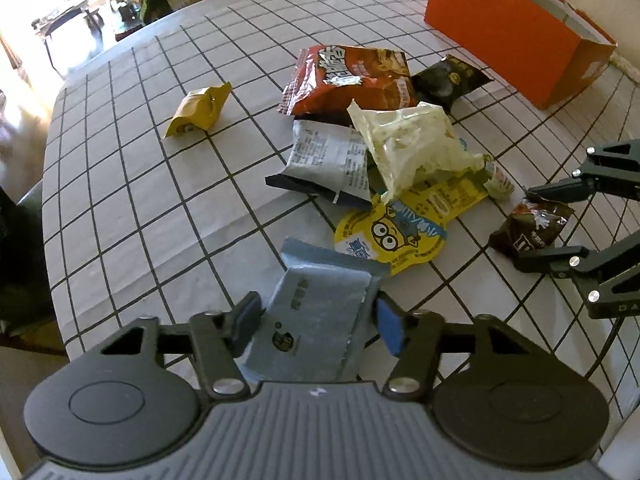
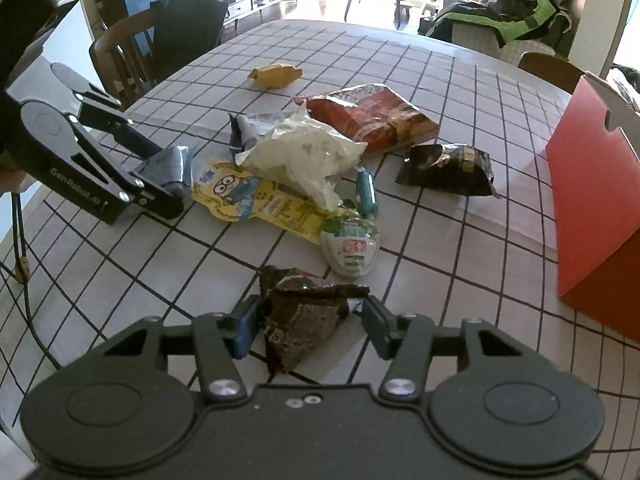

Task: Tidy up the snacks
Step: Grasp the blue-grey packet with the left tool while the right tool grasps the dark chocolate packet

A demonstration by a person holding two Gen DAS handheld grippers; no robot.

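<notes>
So, both hands busy at once. Left gripper [image 1: 316, 322] has grey-blue packet [image 1: 310, 316] between jaws, pads pressing its side edges, long axis running away from camera, packet still on desk [image 1: 132, 184]. Right gripper [image 2: 308, 326] same deal with brown packet [image 2: 306, 320]: left pad on it, right pad at crumpled corner, looks like pinch but can't swear. Orange box [image 1: 504, 28] sits far right of pile, nearer right hand, so that one probably drops first.
</notes>
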